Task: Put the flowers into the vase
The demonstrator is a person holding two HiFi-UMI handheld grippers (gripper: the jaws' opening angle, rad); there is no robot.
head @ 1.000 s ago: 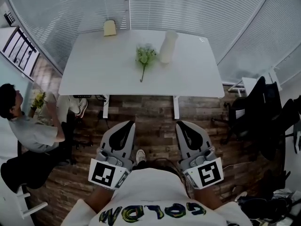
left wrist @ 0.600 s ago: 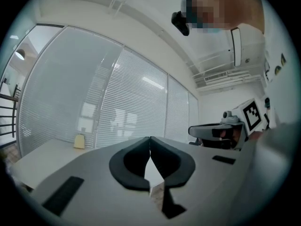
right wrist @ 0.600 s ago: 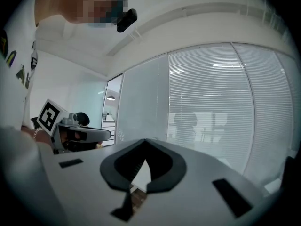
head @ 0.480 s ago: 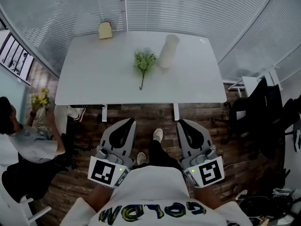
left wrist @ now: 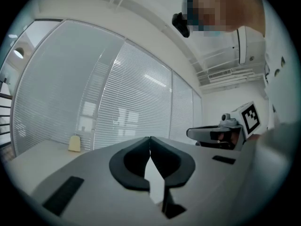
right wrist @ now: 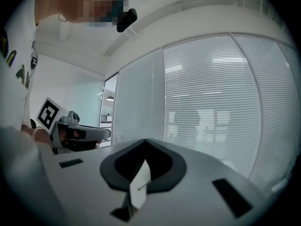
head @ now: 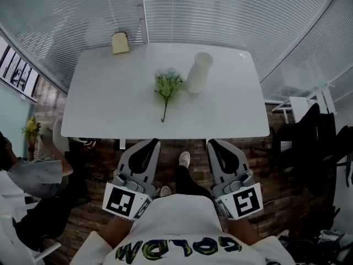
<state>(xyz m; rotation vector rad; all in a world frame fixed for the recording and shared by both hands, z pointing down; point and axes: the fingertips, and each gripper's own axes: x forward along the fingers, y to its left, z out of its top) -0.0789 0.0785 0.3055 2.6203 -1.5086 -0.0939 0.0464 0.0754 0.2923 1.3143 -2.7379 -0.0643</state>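
Note:
A small bunch of green and white flowers [head: 167,87] lies on the white table [head: 116,106], stem toward the near edge. Just right of the bunch stands a tall white vase [head: 198,72], upright. My left gripper [head: 151,143] and right gripper [head: 212,143] are held side by side below the table's near edge, both shut with nothing in them, well short of the flowers. In the left gripper view the shut left gripper [left wrist: 150,138] points level at the blinds; the right gripper view shows the shut right gripper [right wrist: 144,140] likewise.
A small yellow block [head: 119,42] sits at the table's far left edge. White blinds [head: 220,10] close off the far side. A seated person [head: 27,170] is at the left, and dark chairs [head: 309,142] stand at the right on the wooden floor.
The table, flowers and vase have come nearer and lower in the head view as I moved forward. Both grippers stayed shut and side by side.

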